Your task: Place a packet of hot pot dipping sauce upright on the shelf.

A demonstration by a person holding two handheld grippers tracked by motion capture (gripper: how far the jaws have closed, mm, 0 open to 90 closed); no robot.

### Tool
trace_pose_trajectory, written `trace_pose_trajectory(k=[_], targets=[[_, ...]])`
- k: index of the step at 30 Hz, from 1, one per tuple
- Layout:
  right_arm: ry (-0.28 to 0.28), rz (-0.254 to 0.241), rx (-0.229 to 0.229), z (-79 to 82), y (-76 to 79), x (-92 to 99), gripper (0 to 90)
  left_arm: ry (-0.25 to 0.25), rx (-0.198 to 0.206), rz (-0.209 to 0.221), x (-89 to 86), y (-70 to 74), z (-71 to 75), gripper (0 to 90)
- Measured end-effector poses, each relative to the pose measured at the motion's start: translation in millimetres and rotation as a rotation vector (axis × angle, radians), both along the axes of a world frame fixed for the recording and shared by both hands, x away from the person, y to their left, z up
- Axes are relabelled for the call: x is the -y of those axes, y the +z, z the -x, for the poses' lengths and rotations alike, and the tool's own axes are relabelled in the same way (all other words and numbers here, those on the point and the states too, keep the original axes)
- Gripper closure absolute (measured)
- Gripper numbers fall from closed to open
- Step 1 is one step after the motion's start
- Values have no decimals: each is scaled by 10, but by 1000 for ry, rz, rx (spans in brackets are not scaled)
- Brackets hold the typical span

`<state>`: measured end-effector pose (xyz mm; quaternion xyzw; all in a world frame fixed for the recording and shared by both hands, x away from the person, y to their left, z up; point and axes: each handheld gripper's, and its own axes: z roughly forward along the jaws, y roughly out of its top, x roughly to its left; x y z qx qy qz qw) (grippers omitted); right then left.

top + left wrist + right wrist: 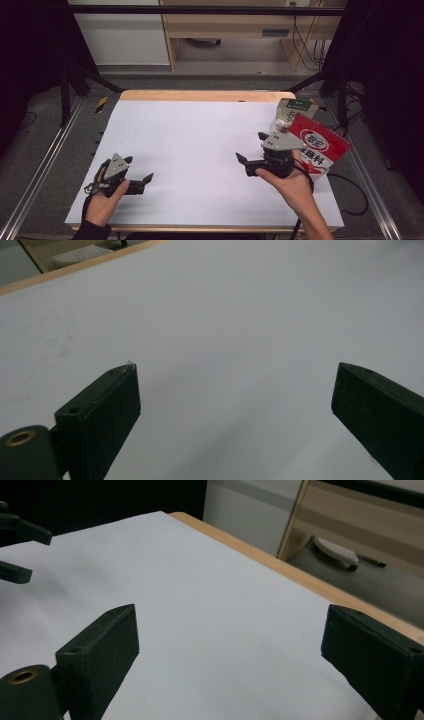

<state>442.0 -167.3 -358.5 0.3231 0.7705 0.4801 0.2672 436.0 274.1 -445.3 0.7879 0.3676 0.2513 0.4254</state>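
On the table (200, 130), two pouches (320, 145) sit beside two wide-open, empty grippers (251, 150).

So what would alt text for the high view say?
A person holds the left gripper and right gripper, both open and empty, over a white table. A red pouch and a green pouch stand behind the right gripper.
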Motion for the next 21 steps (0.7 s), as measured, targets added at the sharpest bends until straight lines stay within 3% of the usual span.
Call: trace_pose_trajectory(k=[5,12,13,16,21], targets=[[-9,6,-44,-35,-288,-110,90,-2,0,-3,8,-3,0,56],[-19,-24,-110,-93,-630,-246,86,-2,0,-6,10,-5,0,55],[-20,-9,-115,-102,-683,-262,84,-2,0,-6,10,-5,0,55],[-26,12,-123,-105,-755,-277,82,-5,1,-7,11,-3,-4,56],[-39,-17,-146,-73,-880,-258,74,-3,4,-8,23,-6,-14,56]])
